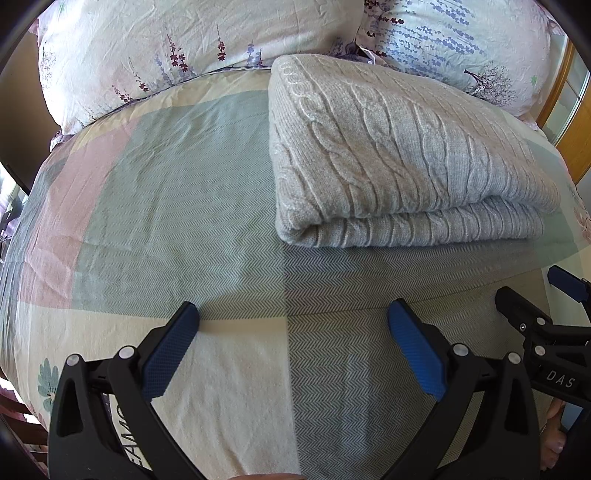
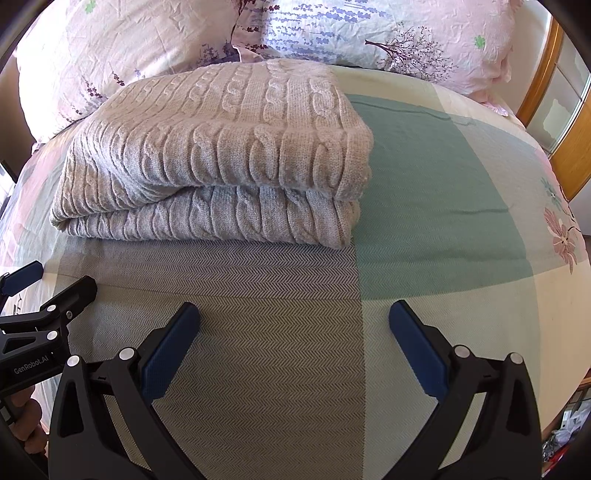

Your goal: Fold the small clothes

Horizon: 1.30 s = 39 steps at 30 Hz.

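You're holding the left gripper (image 1: 293, 314) wide open over the bed (image 1: 177, 192), nothing in it. The folded grey cable-knit sweater (image 1: 399, 155) is lying up at 1 o'clock from it, well clear of the fingers. Your right gripper (image 2: 294, 314) is also hanging spread and empty, sweater at 11 o'clock, floral pillows (image 2: 369, 33) sitting behind.

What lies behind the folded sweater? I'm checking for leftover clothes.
Two floral pillows sit behind the folded sweater. No other clothes show; the bedspread strip directly behind it is hidden.
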Each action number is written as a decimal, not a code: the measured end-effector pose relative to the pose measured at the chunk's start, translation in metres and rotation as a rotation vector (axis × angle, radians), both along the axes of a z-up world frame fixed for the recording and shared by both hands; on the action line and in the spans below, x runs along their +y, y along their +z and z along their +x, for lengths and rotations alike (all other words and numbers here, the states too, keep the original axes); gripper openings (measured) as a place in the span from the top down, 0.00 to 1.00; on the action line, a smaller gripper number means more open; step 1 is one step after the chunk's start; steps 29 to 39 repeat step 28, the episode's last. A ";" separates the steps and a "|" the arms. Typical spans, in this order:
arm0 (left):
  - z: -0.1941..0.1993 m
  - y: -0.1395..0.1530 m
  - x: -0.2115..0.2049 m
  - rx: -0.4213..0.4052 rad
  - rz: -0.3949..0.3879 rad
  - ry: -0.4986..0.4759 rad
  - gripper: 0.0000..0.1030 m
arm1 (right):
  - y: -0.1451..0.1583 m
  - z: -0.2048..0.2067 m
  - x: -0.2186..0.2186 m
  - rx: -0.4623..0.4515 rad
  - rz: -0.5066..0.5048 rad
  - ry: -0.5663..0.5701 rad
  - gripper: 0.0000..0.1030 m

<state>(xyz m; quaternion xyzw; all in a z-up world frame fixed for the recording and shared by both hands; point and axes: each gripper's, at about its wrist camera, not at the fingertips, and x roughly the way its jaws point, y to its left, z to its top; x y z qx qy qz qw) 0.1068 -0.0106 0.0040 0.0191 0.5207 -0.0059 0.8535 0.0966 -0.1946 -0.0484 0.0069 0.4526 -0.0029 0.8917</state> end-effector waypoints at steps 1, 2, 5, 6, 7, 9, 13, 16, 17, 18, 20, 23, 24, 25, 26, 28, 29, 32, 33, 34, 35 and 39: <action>0.000 0.000 0.000 0.000 0.000 0.000 0.02 | 0.000 0.000 0.000 -0.001 0.000 0.000 0.01; 0.000 0.000 0.000 0.000 0.000 0.000 0.02 | 0.000 0.000 0.000 -0.002 0.000 -0.001 0.01; 0.000 0.000 0.000 0.000 0.000 0.000 0.02 | 0.000 0.000 0.001 -0.006 0.000 -0.002 0.01; 0.000 0.000 0.000 0.001 0.000 0.000 0.02 | 0.000 0.000 0.001 -0.007 0.000 -0.002 0.01; 0.000 0.000 0.000 0.001 0.000 0.001 0.02 | 0.000 0.000 0.001 -0.008 0.000 -0.002 0.01; 0.000 0.000 0.000 0.002 0.000 0.001 0.02 | -0.001 0.000 0.002 -0.010 0.001 -0.002 0.01; 0.000 0.000 0.000 0.005 0.000 0.001 0.02 | -0.001 0.000 0.001 -0.014 0.001 -0.001 0.01; 0.001 0.000 0.000 0.011 -0.001 0.001 0.02 | -0.001 -0.001 0.001 -0.016 0.001 0.001 0.01; 0.001 0.000 0.000 0.012 0.000 0.002 0.02 | -0.001 -0.001 0.001 -0.017 0.001 0.001 0.01; 0.001 -0.001 0.000 0.013 0.000 0.002 0.02 | -0.001 -0.001 0.001 -0.017 0.001 0.002 0.01; 0.001 -0.001 -0.001 0.010 0.001 0.001 0.02 | -0.001 -0.001 0.001 -0.017 0.001 0.002 0.01; 0.001 -0.001 0.000 0.008 0.001 -0.005 0.02 | -0.001 -0.001 0.001 -0.017 0.001 0.002 0.01; 0.001 -0.001 0.000 0.008 0.000 -0.006 0.02 | -0.001 -0.001 0.001 -0.017 0.001 0.002 0.01; 0.001 -0.001 0.000 0.007 0.001 -0.006 0.02 | -0.001 -0.001 0.001 -0.017 0.001 0.002 0.01; 0.001 -0.001 0.000 0.006 0.000 -0.006 0.02 | -0.001 -0.001 0.001 -0.017 0.001 0.003 0.01; 0.000 -0.001 -0.001 0.006 0.000 -0.005 0.02 | -0.001 -0.001 0.001 -0.017 0.001 0.002 0.01; 0.000 -0.001 -0.001 0.006 0.000 -0.005 0.02 | -0.001 -0.001 0.001 -0.017 0.001 0.002 0.01; 0.000 -0.001 -0.001 0.006 0.000 -0.005 0.02 | -0.001 -0.001 0.001 -0.017 0.001 0.002 0.01; 0.000 -0.001 -0.001 0.006 0.000 -0.005 0.02 | -0.001 -0.001 0.001 -0.017 0.001 0.002 0.01; 0.000 -0.001 -0.001 0.006 0.000 -0.005 0.02 | -0.001 -0.001 0.001 -0.017 0.001 0.002 0.01; 0.000 -0.001 -0.001 0.006 0.000 -0.005 0.02 | -0.001 -0.001 0.001 -0.017 0.001 0.002 0.01; 0.000 -0.001 -0.001 0.006 0.000 -0.005 0.02 | -0.001 -0.001 0.001 -0.017 0.001 0.002 0.01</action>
